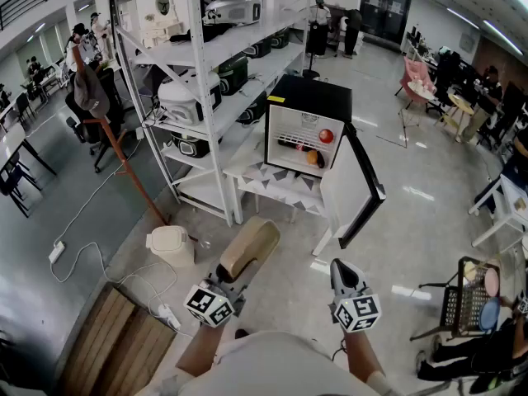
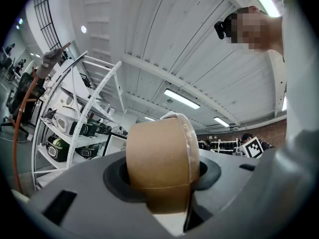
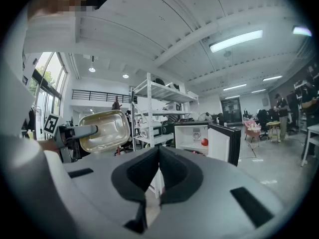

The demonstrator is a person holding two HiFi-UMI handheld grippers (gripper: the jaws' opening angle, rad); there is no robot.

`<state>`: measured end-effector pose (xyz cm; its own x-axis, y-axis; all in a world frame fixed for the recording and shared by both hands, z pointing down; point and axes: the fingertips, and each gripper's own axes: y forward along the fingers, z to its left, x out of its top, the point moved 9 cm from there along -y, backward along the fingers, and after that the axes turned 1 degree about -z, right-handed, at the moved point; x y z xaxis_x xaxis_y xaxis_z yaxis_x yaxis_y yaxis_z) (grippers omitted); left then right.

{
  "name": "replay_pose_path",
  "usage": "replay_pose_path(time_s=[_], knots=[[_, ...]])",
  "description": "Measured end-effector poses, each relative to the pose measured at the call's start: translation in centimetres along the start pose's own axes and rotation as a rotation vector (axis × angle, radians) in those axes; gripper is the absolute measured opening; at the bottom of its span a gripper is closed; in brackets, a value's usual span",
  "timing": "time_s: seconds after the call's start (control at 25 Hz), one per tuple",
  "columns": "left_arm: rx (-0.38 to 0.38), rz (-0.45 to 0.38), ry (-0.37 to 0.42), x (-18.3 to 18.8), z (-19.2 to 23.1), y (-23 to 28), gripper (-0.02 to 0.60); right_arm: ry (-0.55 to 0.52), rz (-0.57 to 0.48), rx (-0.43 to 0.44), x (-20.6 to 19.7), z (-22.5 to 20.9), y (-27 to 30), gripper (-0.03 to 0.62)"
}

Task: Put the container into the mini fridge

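A tan, rounded container with a clear lid (image 1: 247,248) is held level in my left gripper (image 1: 237,268), whose jaws are shut on its near end. In the left gripper view the container (image 2: 162,158) fills the space between the pads. The right gripper view shows the same container (image 3: 102,130) from its lid side. My right gripper (image 1: 339,267) is shut and holds nothing; its pads (image 3: 149,156) meet at the tip. Ahead, the black mini fridge (image 1: 307,110) stands on a low white table (image 1: 272,184). Its door (image 1: 363,184) swings open to the right.
Red and orange items (image 1: 320,145) sit inside the fridge. A white shelf rack (image 1: 206,81) with appliances stands left of it. On the floor are a white pot (image 1: 169,244), a wooden pallet (image 1: 124,345) and cables. A wire basket (image 1: 470,304) is at the right.
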<state>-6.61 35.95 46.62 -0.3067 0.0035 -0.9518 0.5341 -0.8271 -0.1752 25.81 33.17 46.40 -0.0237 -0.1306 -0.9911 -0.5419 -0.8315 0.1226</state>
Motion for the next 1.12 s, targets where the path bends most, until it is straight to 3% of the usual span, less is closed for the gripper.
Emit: replay_pose_path(time_s=[0.68,1.12], knots=[[-0.012,0.016,-0.027,-0.2,1.3,-0.3,0.184,0.026,0.015,-0.031,-0.3,0.7,0.7,0.006],[-0.024,0.024,-0.049,-0.1,4.3,-3.1,0.184,0.020,0.051,-0.051,-1.0,4.4,2.4,0.006]])
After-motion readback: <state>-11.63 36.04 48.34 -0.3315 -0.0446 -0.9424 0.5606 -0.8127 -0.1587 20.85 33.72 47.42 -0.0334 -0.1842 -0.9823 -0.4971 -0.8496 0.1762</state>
